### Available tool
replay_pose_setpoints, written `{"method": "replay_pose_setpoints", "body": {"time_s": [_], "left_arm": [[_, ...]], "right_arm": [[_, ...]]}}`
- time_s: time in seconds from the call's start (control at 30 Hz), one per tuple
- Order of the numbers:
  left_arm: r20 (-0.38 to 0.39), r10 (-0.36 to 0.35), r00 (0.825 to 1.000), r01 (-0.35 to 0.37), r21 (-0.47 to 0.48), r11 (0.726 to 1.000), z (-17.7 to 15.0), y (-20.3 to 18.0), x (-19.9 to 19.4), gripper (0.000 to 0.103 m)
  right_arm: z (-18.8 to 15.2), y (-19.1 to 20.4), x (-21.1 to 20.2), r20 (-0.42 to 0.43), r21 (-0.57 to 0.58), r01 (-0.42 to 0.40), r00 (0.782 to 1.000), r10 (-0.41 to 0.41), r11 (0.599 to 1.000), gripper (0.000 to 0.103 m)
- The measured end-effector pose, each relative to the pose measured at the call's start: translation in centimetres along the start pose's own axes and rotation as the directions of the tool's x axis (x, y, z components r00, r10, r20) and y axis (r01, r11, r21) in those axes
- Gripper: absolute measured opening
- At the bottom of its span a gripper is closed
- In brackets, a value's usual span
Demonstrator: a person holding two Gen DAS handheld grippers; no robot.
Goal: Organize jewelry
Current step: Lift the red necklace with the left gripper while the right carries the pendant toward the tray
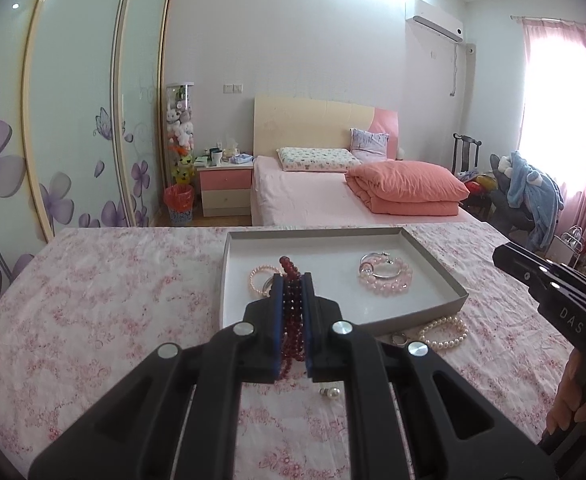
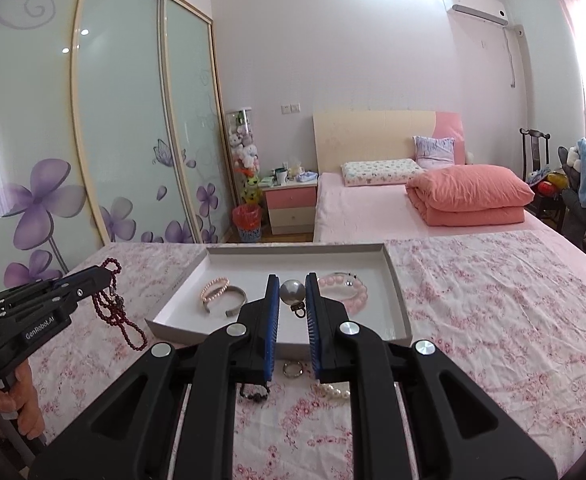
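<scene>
Two tools pinch: left tool (image 1: 293,280) one red bead strand (image 1: 291,300), right tool (image 2: 291,280) one pearl earring (image 2: 291,292).

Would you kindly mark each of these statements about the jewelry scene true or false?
1. The left tool grips a dark red bead string. True.
2. The right tool is empty. False: it holds a round grey pearl earring between its pads.
3. The tray already holds a pink bead bracelet. True.
4. The white pearl strand lies inside the tray. False: it lies on the floral cloth, just outside the tray's near edge.
5. A small ring lies on the cloth in front of the tray. True.
</scene>
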State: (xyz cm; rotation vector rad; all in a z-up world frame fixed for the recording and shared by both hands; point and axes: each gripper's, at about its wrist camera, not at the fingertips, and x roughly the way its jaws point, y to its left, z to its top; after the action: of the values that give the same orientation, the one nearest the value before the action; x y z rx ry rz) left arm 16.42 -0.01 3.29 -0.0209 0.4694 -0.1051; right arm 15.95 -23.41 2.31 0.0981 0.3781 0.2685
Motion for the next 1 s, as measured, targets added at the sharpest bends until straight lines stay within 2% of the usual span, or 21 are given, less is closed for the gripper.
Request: {"method": "replay_pose_setpoints", "body": {"time_s": [0.53, 0.77, 1.0], "left_arm": [[0.006, -0.001, 1.000, 0.001, 0.012, 1.000, 2.6, -1.0, 4.3, 0.009], [-0.017, -0.004, 1.000, 0.004, 0.009, 1.000, 4.0, -0.8, 8.0, 0.009], [-0.066, -0.009, 0.998, 0.007, -0.021, 1.000, 4.2, 0.1, 11.9, 0.010]], "right_arm": [[3.0, -0.3, 3.3, 0.042, 0.009, 0.007, 0.999, -0.008, 1.000, 0.014], [3.5, -1.1, 6.7, -0.005, 0.036, 0.009, 1.000, -0.009, 0.999, 0.014], [2.9, -2.1, 10.7, -0.089, 0.081, 0.005, 0.996, 0.002, 0.997, 0.014]]}}
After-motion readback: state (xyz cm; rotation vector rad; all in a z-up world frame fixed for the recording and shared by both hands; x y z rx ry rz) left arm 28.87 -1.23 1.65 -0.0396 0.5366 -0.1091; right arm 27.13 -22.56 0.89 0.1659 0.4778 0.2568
